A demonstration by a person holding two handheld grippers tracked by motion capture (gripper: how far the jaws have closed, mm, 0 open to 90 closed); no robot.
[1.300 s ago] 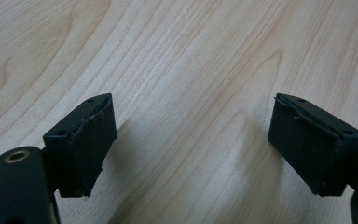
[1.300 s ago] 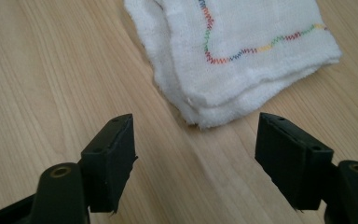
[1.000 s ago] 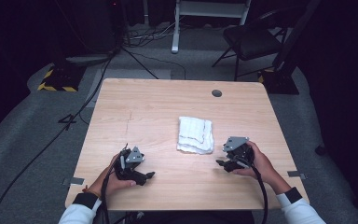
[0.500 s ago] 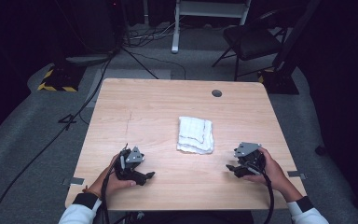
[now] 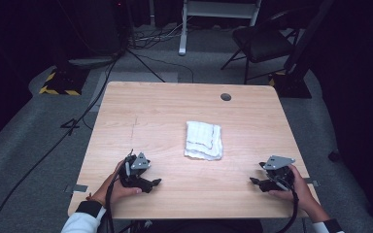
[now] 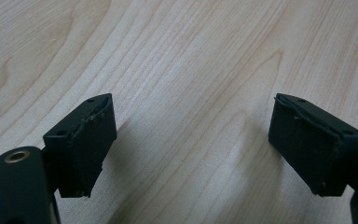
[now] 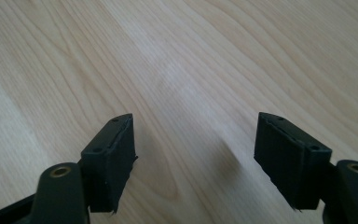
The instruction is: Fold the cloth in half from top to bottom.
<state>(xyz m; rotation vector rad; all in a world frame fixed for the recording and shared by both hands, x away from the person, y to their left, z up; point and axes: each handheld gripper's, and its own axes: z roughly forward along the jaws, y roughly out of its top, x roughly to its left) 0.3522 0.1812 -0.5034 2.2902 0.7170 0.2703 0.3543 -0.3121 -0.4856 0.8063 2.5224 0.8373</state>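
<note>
High view: fixed above the person's edge, facing forward and down; far enough to take in the whole table [image 5: 150,111] and floor beyond.
Left gripper view: rides the gripper, close, looking down past its fingertips [image 6: 86,140] at bare wood between them.
Right gripper view: the same, past its fingertips [image 7: 112,154].
Shared: the tabletop.
</note>
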